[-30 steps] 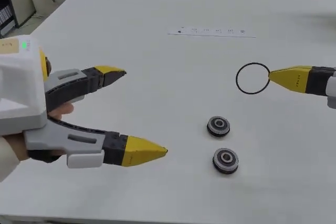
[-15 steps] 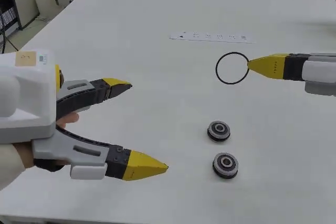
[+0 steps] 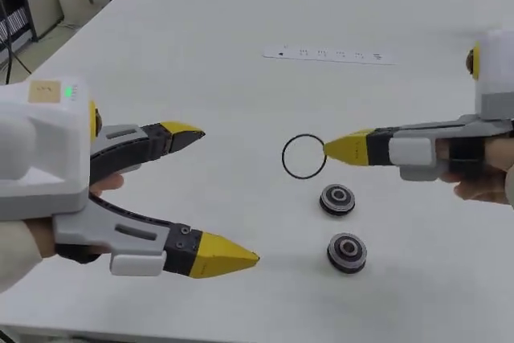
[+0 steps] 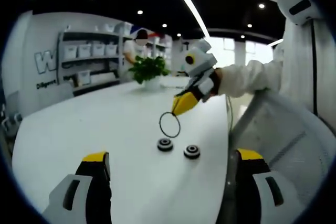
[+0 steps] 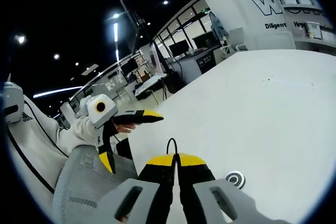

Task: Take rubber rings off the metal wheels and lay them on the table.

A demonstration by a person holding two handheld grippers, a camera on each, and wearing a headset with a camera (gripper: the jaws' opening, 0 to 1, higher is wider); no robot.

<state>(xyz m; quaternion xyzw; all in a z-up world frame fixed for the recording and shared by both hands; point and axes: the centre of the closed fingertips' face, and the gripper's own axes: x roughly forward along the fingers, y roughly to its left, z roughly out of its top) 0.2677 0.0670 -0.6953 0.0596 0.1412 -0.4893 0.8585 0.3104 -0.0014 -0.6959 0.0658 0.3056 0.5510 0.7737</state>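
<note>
Gripping: a black rubber ring [image 3: 303, 156] is pinched at its edge between the closed yellow tips of the right gripper [image 3: 328, 150].
Ring position: it is held over the white table [image 3: 217, 54], just up and left of the farther metal wheel [image 3: 336, 199] in the head view; whether it touches the surface cannot be told.
Left gripper view: the ring [image 4: 169, 124] is seen hanging from the right gripper [image 4: 176, 111], above both wheels.
Wheels: the farther wheel and the nearer wheel [image 3: 347, 251] are laid flat, close together but apart.
Left gripper [image 3: 228, 196]: its jaws are spread wide and nothing is held; it is kept well to the left of the wheels.
Right gripper view: the ring [image 5: 171, 145] is seen edge-on.
Background: a white power strip [image 3: 329, 55] is laid farther back.
</note>
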